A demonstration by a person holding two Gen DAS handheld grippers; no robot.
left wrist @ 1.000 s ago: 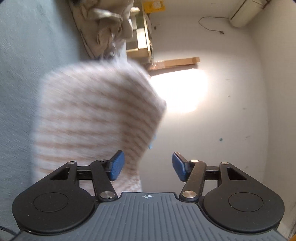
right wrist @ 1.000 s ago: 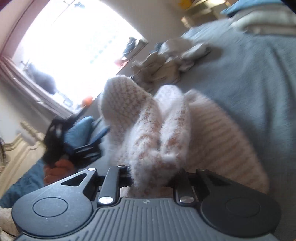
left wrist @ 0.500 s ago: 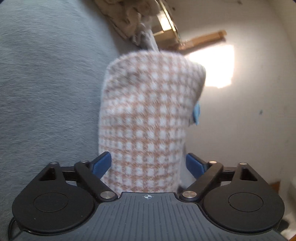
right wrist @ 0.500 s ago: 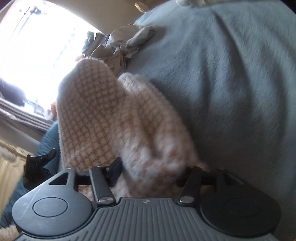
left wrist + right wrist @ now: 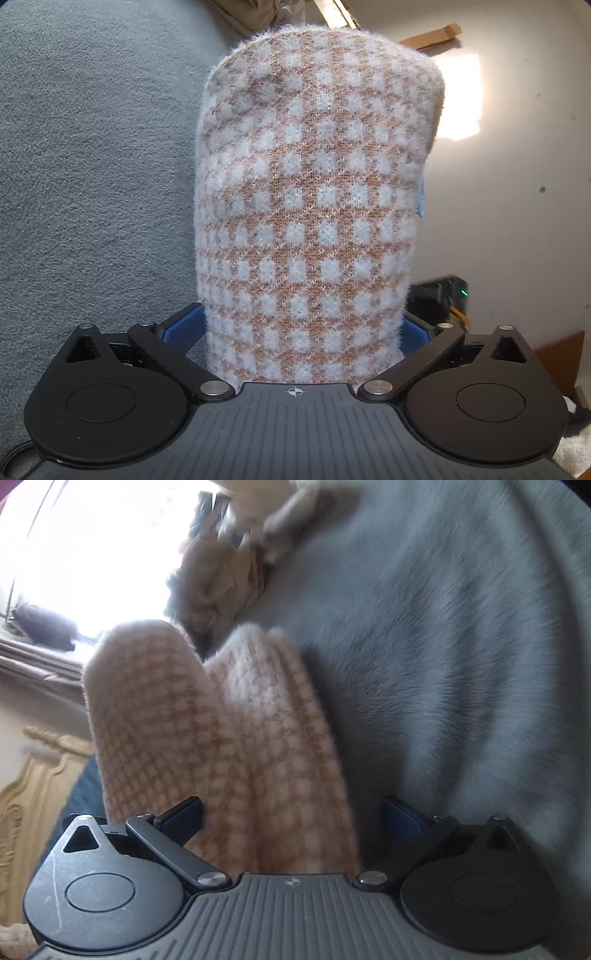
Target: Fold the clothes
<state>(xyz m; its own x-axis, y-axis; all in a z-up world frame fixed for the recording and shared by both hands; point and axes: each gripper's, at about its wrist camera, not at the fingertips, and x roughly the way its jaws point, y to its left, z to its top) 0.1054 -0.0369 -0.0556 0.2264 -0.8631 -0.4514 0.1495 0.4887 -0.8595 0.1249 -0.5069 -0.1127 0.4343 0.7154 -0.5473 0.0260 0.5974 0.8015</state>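
Grey blanket (image 5: 92, 166) under folded checked knit garment (image 5: 314, 206), no containers.

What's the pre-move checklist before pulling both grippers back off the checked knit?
1. Left gripper released: ok, jaws have just been opening, now wide, checked knit between them.
2. Right gripper released: ok, jaws just opened, gap beside both pads.
3. Knit resting on grey blanket: cannot tell, underside hidden.
4. Fold neat: cannot tell; right wrist view shows two bunched lobes, blurred.
5. Retreat path clear of crumpled beige clothes: ok, they lie beyond the knit.
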